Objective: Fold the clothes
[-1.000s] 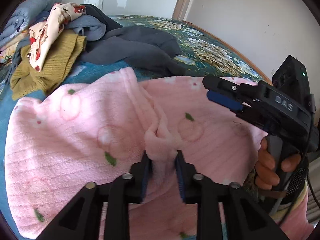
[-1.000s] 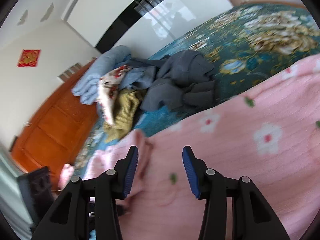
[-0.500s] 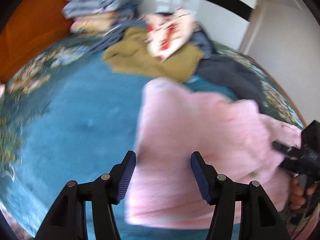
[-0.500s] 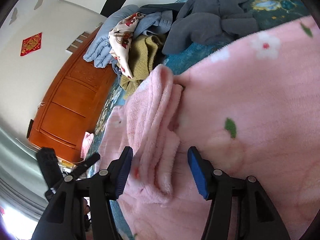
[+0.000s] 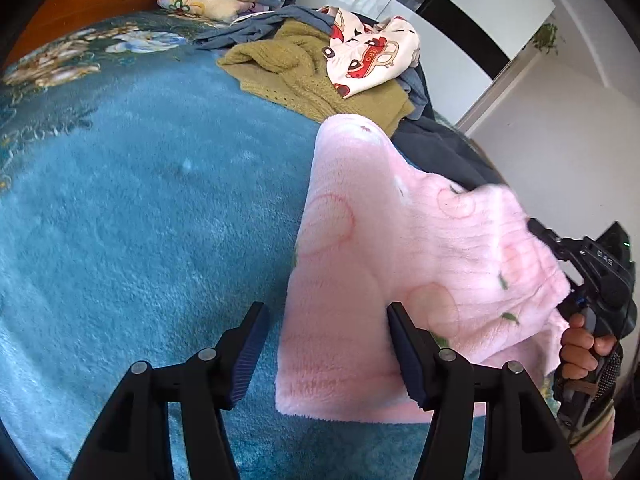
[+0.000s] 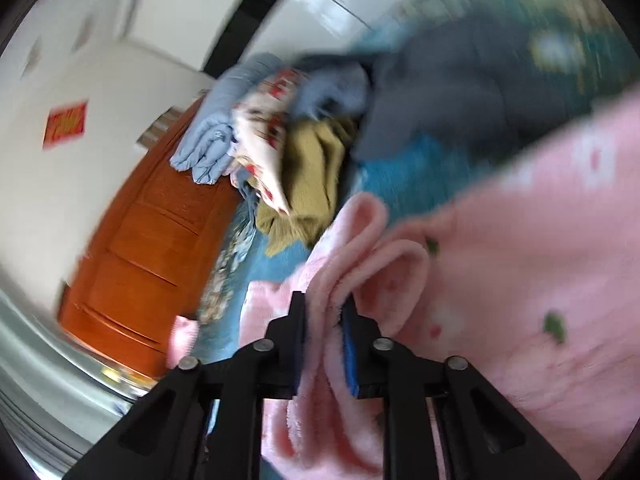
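Pink fleece (image 5: 404,240) lies on teal blanket (image 5: 140,220).

Left wrist view looks steeply down on the bed (image 5: 140,220), close. Right wrist view (blurred) looks shallower, very close to the pink garment (image 6: 540,280). Both share that garment, the far clothes pile (image 5: 320,68) and the wooden headboard (image 6: 132,248).

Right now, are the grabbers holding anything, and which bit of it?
The right gripper is closing on a bunched fold of the pink fleece garment. The left gripper grips nothing; its jaws are opening over the garment's corner.
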Tool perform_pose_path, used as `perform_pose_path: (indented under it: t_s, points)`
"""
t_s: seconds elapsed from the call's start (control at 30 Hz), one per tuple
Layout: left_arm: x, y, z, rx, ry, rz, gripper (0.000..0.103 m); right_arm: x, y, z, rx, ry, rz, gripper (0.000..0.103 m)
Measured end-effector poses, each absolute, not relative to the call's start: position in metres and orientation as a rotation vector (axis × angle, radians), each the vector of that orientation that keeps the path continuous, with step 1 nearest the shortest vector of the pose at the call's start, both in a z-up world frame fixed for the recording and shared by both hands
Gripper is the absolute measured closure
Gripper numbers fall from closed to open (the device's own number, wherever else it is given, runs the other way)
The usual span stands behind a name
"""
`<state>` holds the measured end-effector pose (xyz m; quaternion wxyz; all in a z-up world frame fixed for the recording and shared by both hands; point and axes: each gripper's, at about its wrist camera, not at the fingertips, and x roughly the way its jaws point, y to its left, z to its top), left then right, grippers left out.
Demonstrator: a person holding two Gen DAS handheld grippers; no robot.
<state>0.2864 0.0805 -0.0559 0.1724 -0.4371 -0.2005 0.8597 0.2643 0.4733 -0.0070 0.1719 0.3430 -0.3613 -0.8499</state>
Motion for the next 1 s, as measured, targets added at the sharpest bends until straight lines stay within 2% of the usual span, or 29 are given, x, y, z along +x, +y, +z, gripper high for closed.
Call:
perform_pose_path:
  t_s: [0.07, 0.1, 0.23, 0.33, 0.5, 0.53, 0.6, 0.7, 0.77, 0.87, 1.0]
  points:
    - [0.283, 0.078, -0.058, -1.232, -0.596, 2.422, 0.037, 0.275, 0.473, 0.006, 0.938, -0.912, -2.499, 0.088]
    - [0.283, 0.077, -0.059, -1.23, -0.607, 2.416, 0.037, 0.275, 0.477, 0.001, 0.978, -0.915, -2.515, 0.088]
    - [0.284, 0.074, -0.06, -1.214, -0.622, 2.403, 0.037, 0.263, 0.505, -0.052, 1.273, -1.107, -2.508, 0.097]
    - [0.285, 0.071, -0.06, -1.215, -0.636, 2.396, 0.037, 0.271, 0.517, -0.058, 1.197, -1.225, -2.465, 0.098]
    - [0.29, 0.075, -0.046, -1.2, -0.571, 2.458, 0.037, 0.316, 0.538, -0.026, 1.089, -1.167, -2.584, 0.096]
    - [0.289, 0.078, -0.043, -1.197, -0.547, 2.475, 0.037, 0.332, 0.549, -0.018, 1.065, -1.147, -2.629, 0.094]
    - [0.291, 0.088, -0.033, -1.162, -0.495, 2.513, 0.037, 0.371, 0.578, -0.006, 1.032, -1.14, -2.755, 0.072]
    - [0.295, 0.106, -0.016, -1.084, -0.413, 2.573, 0.037, 0.441, 0.632, 0.006, 0.932, -1.253, -2.929, 0.053]
    - [0.294, 0.121, -0.006, -1.038, -0.373, 2.576, 0.037, 0.483, 0.671, 0.003, 0.875, -1.398, -3.014, 0.047]
    - [0.282, 0.163, -0.004, -1.04, -0.348, 2.46, 0.036, 0.522, 0.715, -0.017, 0.842, -1.65, -3.039, 0.046]
    - [0.27, 0.221, -0.014, -1.084, -0.309, 2.31, 0.037, 0.519, 0.743, -0.049, 0.741, -1.847, -2.864, 0.046]
